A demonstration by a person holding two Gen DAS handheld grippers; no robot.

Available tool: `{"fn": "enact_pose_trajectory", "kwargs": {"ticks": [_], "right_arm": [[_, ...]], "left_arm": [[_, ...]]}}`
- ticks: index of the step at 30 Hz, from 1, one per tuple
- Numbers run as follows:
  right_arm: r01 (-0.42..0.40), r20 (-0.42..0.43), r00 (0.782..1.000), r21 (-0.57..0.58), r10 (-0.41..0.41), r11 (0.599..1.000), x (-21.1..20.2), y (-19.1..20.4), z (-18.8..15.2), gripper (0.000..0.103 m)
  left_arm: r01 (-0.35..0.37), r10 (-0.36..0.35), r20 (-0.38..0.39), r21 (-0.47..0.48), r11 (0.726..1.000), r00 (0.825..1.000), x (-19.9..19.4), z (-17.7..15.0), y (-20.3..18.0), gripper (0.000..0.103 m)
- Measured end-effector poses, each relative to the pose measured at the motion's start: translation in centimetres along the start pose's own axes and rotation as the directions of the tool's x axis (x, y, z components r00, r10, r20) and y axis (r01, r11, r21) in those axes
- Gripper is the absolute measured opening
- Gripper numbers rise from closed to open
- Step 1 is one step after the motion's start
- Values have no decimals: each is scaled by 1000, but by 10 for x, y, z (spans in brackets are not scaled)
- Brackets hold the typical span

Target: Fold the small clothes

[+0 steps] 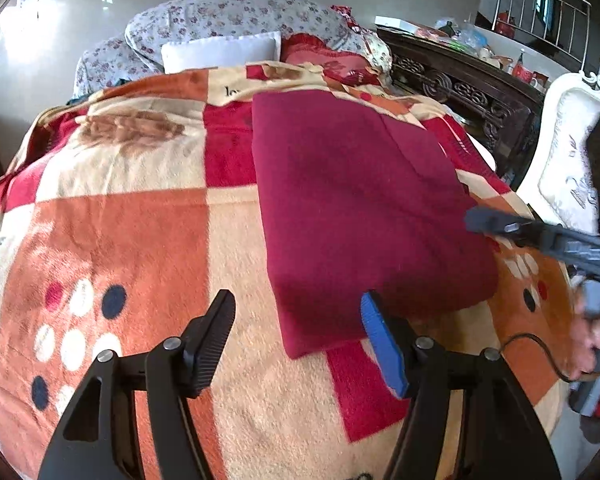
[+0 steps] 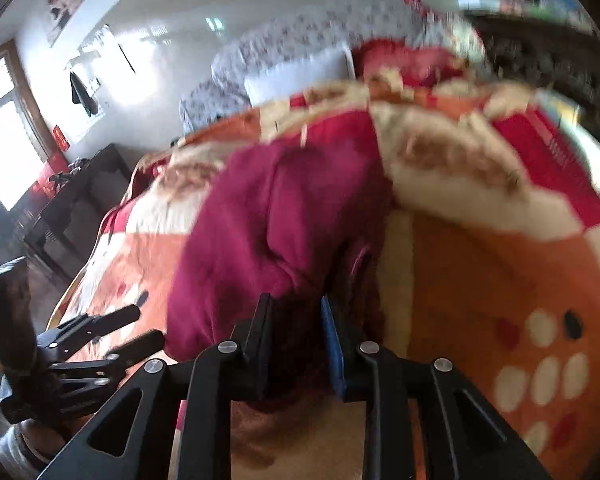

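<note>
A dark red garment (image 1: pixel 360 208) lies folded into a flat rectangle on the checked orange, cream and red blanket (image 1: pixel 120 240). My left gripper (image 1: pixel 300 320) is open just short of the garment's near edge, its blue pad by the near corner, with nothing between the fingers. My right gripper (image 1: pixel 476 222) reaches in from the right to the garment's right edge. In the blurred right wrist view the right gripper (image 2: pixel 298 324) is shut on a bunched fold of the garment (image 2: pixel 268 216), which fills the narrow gap between the pads. The left gripper (image 2: pixel 144 326) shows open at lower left.
A white pillow (image 1: pixel 220 54), a floral quilt (image 1: pixel 228 16) and a red cushion (image 1: pixel 324 56) lie at the bed's far end. A carved dark wood cabinet (image 1: pixel 460 84) and a white chair (image 1: pixel 568 152) stand to the right. A dark low table (image 2: pixel 72 204) stands left of the bed.
</note>
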State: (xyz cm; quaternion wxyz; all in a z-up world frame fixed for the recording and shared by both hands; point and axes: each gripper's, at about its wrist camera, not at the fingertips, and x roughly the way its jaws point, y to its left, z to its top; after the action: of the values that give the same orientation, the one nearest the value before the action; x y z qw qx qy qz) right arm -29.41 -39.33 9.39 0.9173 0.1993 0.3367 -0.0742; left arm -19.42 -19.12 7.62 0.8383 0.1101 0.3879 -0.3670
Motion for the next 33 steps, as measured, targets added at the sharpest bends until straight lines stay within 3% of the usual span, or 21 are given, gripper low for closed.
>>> {"fn": "enact_pose_trajectory", "kwargs": {"ticks": [3,6,12,15,19,26,33], "right_arm": [[-15,56,998,-61,19,998,-11,20,12,27],[24,27,999,-113,-22,993,9,29,18,26],[120,-42,991,-81,-124,989,62,-7,25,24],[90,-60,994,-44,-92,995,78,-17,32,24],[97,-64,993,-70,-102,993,71,-11,35,24],[56,-1,998,-53,-56,997,19,4,16,30],[92,-78,992,-74,-97,993,49,-1,-10,41]], "left_arm": [[-30,30,13,5,1000,999,4,7,-3,65],[-46,46,18,-4,999,999,11,12,-4,65],[-57,57,-3,-9,998,998,32,18,-3,71],[-63,63,-1,-8,998,998,37,20,-3,74],[-57,57,-8,-25,998,998,39,23,0,75],[-62,61,-10,-35,997,998,34,21,1,75],[-72,71,-20,-44,996,997,34,17,-2,76]]}}
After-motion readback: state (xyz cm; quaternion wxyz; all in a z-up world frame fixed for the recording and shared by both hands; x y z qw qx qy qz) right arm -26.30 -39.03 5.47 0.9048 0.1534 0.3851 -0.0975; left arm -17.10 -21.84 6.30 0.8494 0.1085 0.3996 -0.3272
